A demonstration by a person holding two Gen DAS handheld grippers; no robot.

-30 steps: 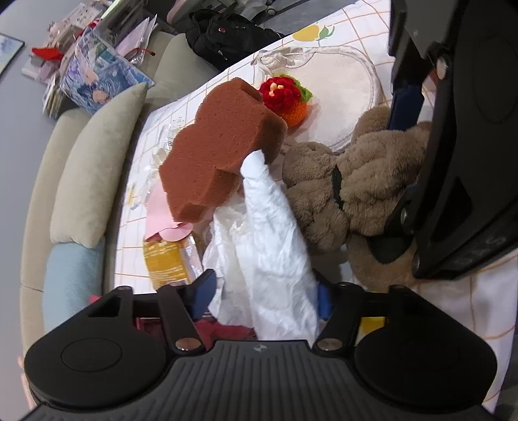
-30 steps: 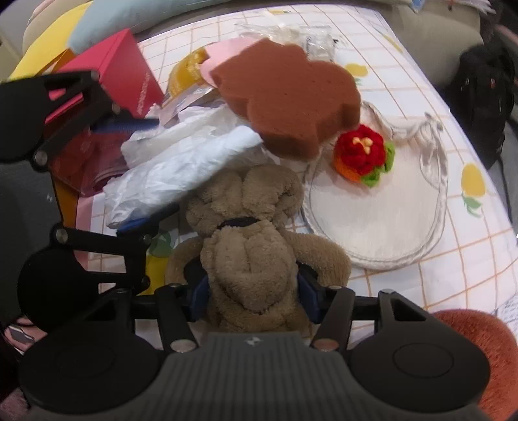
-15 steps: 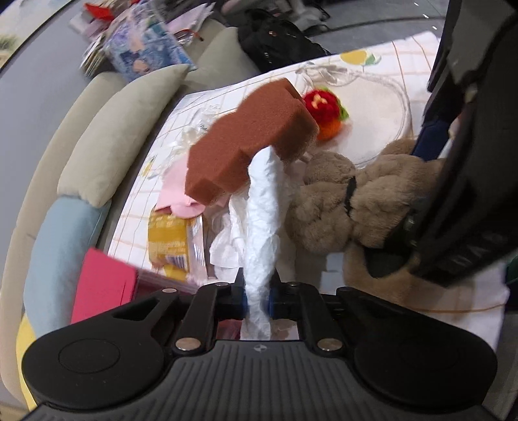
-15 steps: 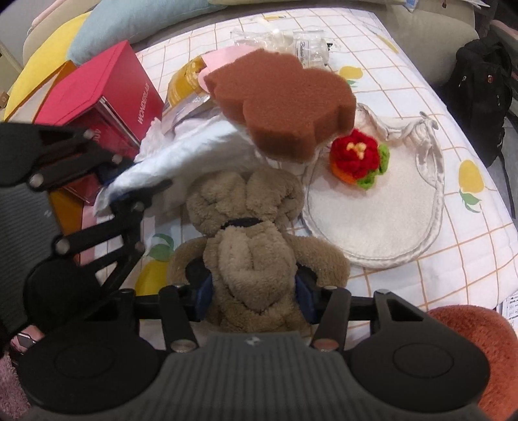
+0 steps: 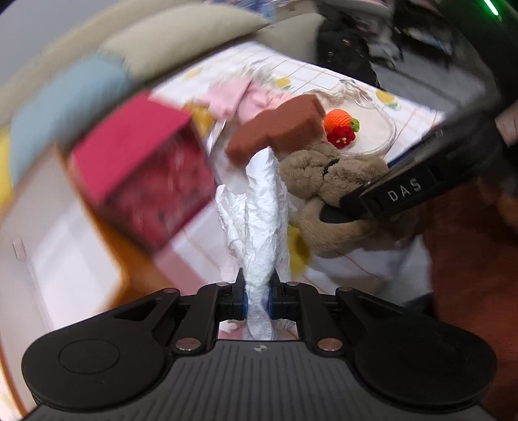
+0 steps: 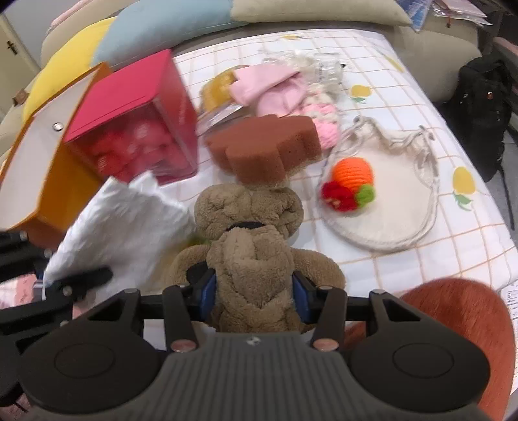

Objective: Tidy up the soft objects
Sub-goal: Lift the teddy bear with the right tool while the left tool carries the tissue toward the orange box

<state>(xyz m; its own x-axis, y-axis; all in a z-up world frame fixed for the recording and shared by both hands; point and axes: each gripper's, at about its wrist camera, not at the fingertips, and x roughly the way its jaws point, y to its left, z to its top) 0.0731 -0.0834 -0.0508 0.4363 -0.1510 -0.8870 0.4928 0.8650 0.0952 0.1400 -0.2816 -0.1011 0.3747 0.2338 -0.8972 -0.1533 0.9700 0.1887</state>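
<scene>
Both tongs are clenched on soft things. Nearest in the left wrist view, the left gripper [image 5: 257,299] has its blue pads pressed flat against a crumpled white plastic bag [image 5: 262,207], which rises from between them as a tall wrinkled column; its far end meets the underside of the brown sponge [image 5: 278,128]. From the right wrist view the same bag [image 6: 126,226] spreads out at lower left, with the left gripper's black linkage below it.

Closest in the right wrist view, the right gripper [image 6: 254,299] grips the brown teddy bear [image 6: 252,246] around its body, one blue pad on each flank, the head pointing away from the camera. In the left wrist view this gripper's black body crosses the right side at a slant over the bear [image 5: 327,181].

Just beyond the bear's head sits the flower-shaped sponge [image 6: 265,145], touching it. Right of that, a crocheted orange, red and green toy [image 6: 351,181] lies on a cream drawstring pouch [image 6: 395,207]. Left of the sponge stands a red box [image 6: 136,129] beside an orange box [image 6: 48,162]. Farther off lie pink cloths [image 6: 272,87] on the checked sheet [image 6: 469,233], then pale blue and yellow cushions [image 6: 162,29] along the back.
</scene>
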